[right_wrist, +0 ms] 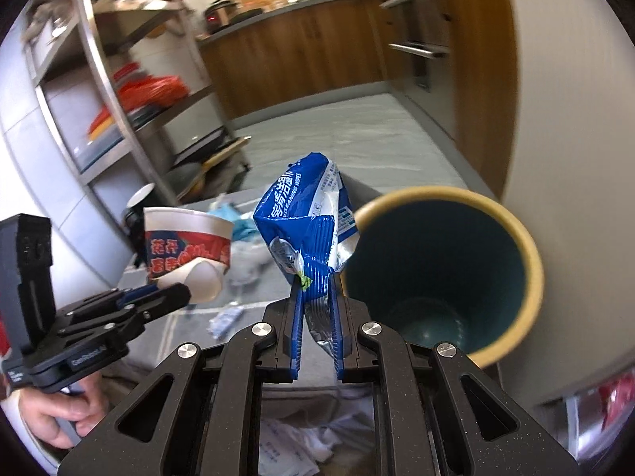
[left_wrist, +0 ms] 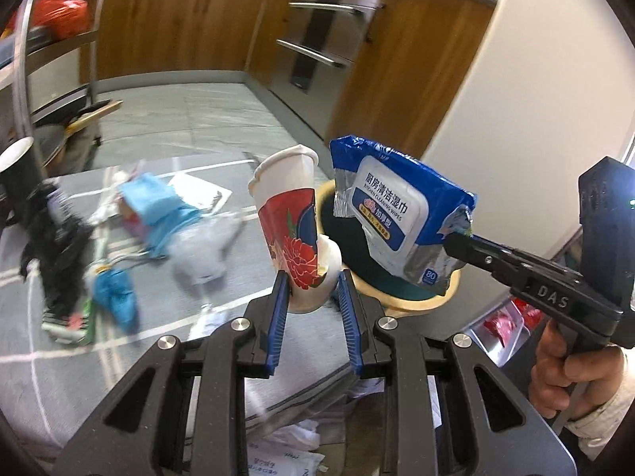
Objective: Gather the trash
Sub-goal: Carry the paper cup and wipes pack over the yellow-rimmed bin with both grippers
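The right tool (right_wrist: 315, 277), clamped on a blue plastic wipes packet (right_wrist: 305, 222), is just beside the teal, tan-rimmed bin (right_wrist: 528, 261); the left tool (left_wrist: 311, 281), gripping a crushed floral paper cup (left_wrist: 291, 222), is farther away.

A crushed paper cup (left_wrist: 293, 234) is held aloft between the jaws of the left gripper (left_wrist: 311, 289). To its right, a wipes pack (left_wrist: 397, 210) is held over the open bin (right_wrist: 444, 273) by the right gripper (right_wrist: 315, 297). Scattered litter (left_wrist: 158, 222) is spread on the mat (left_wrist: 47, 365) to the left, behind the cup.
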`<state>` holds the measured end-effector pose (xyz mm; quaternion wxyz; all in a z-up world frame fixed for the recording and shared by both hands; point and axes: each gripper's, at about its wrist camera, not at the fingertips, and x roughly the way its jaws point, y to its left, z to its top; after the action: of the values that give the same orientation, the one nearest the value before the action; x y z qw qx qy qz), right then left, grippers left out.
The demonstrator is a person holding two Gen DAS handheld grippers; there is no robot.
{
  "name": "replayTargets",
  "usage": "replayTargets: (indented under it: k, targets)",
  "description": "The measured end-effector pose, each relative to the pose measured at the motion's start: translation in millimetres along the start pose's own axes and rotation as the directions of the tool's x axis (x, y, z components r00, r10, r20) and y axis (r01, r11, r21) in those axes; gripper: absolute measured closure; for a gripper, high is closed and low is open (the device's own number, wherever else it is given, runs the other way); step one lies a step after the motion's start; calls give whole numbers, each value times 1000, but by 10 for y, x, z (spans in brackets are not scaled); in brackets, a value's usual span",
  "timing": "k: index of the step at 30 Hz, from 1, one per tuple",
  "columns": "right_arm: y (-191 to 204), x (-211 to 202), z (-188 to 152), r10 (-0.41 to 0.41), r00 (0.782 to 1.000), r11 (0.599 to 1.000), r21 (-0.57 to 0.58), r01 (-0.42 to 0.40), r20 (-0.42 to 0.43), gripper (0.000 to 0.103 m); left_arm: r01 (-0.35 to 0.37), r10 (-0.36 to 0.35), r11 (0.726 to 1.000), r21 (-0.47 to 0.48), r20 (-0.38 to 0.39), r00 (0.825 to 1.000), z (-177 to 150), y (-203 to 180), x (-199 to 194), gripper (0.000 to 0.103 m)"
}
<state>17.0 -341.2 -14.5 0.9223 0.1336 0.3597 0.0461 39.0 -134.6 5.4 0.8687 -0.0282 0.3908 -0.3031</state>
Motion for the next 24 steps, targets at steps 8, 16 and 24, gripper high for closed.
replayTargets:
  k: [8,16,24]
  targets:
    - [-375,-38,-52,-65,998,994,92,65,0,90,34,-31,996,77,-41,999,233,-346,271,78]
    - [-559,47,-56,-104,994,980,165,107,-26,90,103,-93,990,98,-98,991,422,-537,672,78]
    - [-639,300,-103,-167,979,967,173,186,-115,89,154,-140,986,64,-185,973,444,-623,1274,78]
